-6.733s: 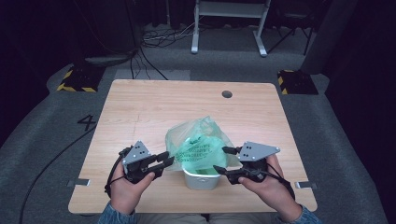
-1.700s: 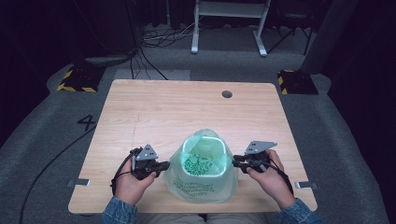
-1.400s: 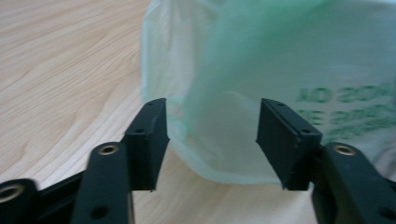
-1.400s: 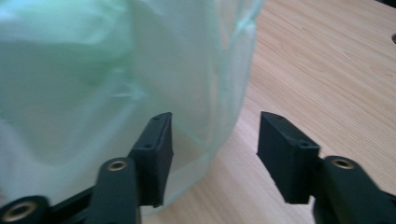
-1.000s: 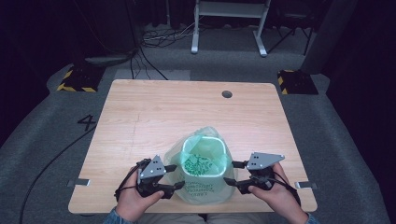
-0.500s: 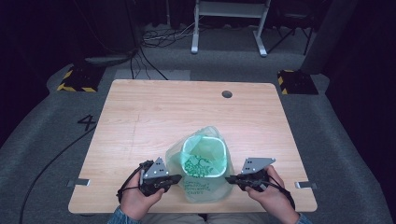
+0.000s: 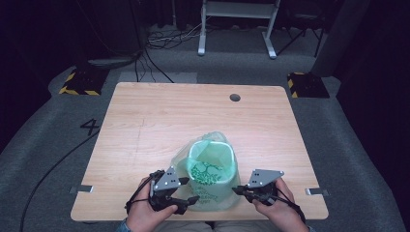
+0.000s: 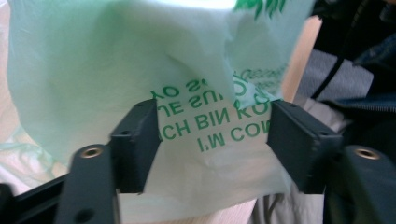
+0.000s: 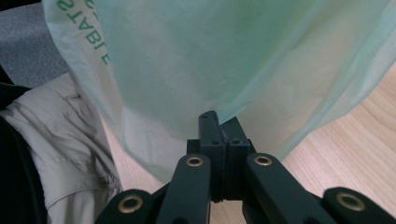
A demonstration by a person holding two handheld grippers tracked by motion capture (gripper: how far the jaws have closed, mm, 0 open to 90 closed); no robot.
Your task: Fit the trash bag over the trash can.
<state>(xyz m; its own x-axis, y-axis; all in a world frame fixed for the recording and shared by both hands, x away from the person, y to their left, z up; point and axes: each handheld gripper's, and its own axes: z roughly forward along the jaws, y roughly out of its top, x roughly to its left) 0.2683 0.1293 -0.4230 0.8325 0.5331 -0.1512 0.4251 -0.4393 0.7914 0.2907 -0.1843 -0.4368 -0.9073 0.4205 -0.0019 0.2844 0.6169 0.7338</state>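
Note:
A thin green bag with green print lines a small bin near the table's front edge, its film folded out over the rim and down the sides. My left gripper is at the bag's lower left side. In the left gripper view it stands open, with the printed film between and beyond its jaws. My right gripper is at the bag's lower right side. Its jaws are closed, pinching the hanging edge of the bag.
The wooden table has a round cable hole at the far right. The bin stands close to the front edge, right by the person's lap. Cables and a metal stand are on the floor beyond.
The bag, earlier bunched above a white tub, now spreads over the rim and down the sides. Both grippers have dropped lower and come toward the front edge beside it.

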